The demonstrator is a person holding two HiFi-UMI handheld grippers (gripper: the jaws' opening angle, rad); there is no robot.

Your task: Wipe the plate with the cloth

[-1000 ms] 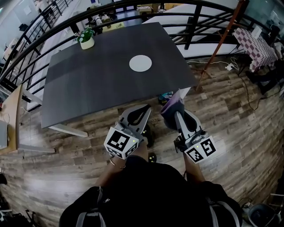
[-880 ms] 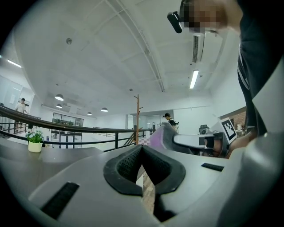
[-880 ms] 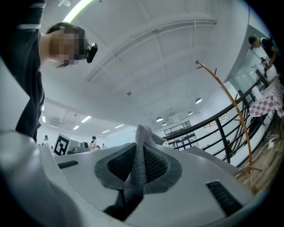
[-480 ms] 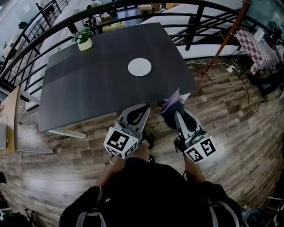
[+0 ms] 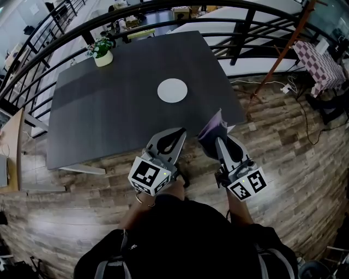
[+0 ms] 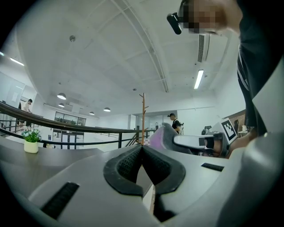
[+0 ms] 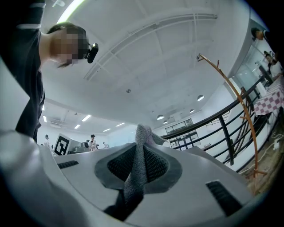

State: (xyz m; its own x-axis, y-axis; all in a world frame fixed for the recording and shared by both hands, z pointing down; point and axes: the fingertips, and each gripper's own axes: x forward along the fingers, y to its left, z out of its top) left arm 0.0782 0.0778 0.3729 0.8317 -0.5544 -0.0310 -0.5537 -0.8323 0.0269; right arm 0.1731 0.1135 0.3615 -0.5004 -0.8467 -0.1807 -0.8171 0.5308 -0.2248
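A round white plate [image 5: 172, 90] lies on the dark grey table [image 5: 114, 109], toward its right side. My left gripper [image 5: 180, 132] hovers just short of the table's near edge, its jaws [image 6: 142, 148] shut with nothing between them. Beside it, my right gripper [image 5: 211, 131] is shut on a grey-purple cloth [image 5: 212, 126], which sticks up between the pads [image 7: 141, 146]. Both grippers are well short of the plate. From the left gripper view the cloth [image 6: 156, 136] and the right gripper show at the right.
A small potted plant [image 5: 102, 50] stands at the table's far left corner. A black curved railing [image 5: 163, 11] runs behind the table. A wooden pole [image 5: 283, 52] leans at the right. Wood flooring [image 5: 283, 141] lies around the table, with cables at the right.
Both grippers and the person have moved nearer to the table's near edge; the table and plate sit slightly lower in the head view. The jaws are unchanged.
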